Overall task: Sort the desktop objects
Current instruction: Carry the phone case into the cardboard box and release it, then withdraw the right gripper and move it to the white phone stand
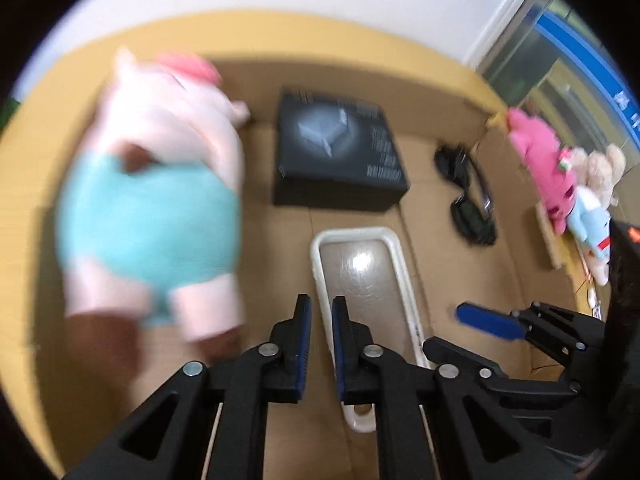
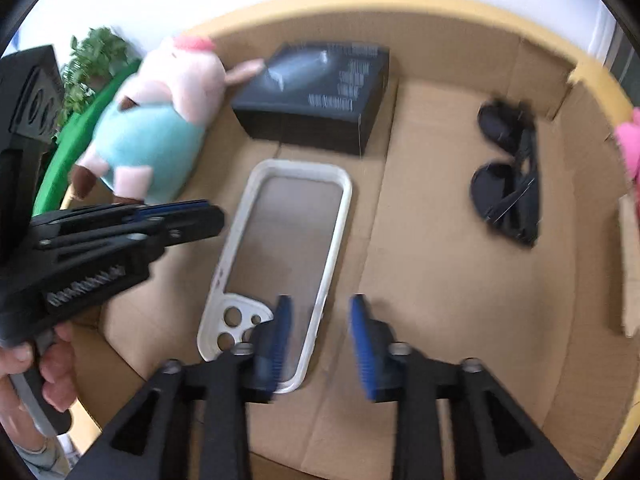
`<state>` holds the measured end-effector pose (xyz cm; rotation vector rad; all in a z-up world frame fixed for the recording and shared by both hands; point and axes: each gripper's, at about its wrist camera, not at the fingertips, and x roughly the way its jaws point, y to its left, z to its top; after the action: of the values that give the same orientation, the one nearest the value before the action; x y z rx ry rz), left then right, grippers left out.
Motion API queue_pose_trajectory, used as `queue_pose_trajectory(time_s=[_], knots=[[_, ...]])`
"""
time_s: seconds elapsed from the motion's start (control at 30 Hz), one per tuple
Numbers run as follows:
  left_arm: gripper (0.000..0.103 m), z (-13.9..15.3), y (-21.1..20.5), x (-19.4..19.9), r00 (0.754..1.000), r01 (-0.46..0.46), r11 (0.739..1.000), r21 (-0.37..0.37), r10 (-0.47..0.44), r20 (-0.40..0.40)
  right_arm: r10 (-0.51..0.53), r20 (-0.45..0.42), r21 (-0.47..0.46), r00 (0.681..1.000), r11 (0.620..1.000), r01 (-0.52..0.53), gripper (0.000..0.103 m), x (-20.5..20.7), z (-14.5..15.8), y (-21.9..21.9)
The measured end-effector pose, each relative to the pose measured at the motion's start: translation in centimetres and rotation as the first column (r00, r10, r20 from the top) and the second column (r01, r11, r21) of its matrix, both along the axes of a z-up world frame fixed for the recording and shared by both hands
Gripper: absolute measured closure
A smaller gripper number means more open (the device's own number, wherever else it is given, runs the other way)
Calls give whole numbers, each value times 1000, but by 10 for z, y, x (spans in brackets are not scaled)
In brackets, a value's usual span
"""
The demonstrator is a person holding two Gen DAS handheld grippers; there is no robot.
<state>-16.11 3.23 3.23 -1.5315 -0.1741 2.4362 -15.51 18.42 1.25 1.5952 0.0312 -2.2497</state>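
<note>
Inside, phone case point(image 2: 280, 236) lies between box walls point(image 2: 532, 64).

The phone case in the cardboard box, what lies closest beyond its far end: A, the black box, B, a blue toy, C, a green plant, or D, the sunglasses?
A: the black box sits just past the top edge of the phone case.

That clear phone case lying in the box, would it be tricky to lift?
Probably. The phone case lies flat on the cardboard box floor, leaving little edge to pinch. Its glossy back looks slippery, and the thin, empty frame likely flexes when squeezed.
</note>
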Motion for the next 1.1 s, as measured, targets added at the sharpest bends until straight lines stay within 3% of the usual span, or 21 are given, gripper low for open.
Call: queue_pose_trajectory(time_s=[0.1,0.17,0.2,0.23,0.3,0.37,0.53,0.7,0.9,1.1], knots=[[71,44,-19,39,986,-25,1000,-1,25,-162,20,-166,-6,986,1000,-21,45,28,23,5],[28,75,-34,77,952,-73,997,-28,61,-300,21,-258,-56,966,998,-37,29,52,40,12],[21,89,-42,97,924,-114,993,-44,89,-373,20,-312,-65,950,997,-42,24,64,48,15],[20,99,-48,114,894,-148,987,-54,110,-434,28,-365,-50,931,997,-50,16,69,55,12],[20,108,-52,135,867,-176,981,-78,118,-484,58,-476,7,878,998,-62,13,78,68,6],[20,112,-60,158,858,-206,973,-100,130,-498,69,-534,14,843,997,-73,10,90,76,7],[20,106,-73,195,846,-274,955,-112,183,-501,84,-581,-42,810,990,-133,8,105,94,4],[20,93,-83,223,851,-321,939,-126,228,-472,159,-619,-48,770,970,-239,6,130,100,-12],[20,85,-80,238,869,-297,946,-132,211,-448,259,-651,-45,714,925,-377,6,158,98,-33],[20,79,-69,242,887,-254,956,-145,171,-429,293,-658,-78,693,890,-449,6,175,97,-38]])
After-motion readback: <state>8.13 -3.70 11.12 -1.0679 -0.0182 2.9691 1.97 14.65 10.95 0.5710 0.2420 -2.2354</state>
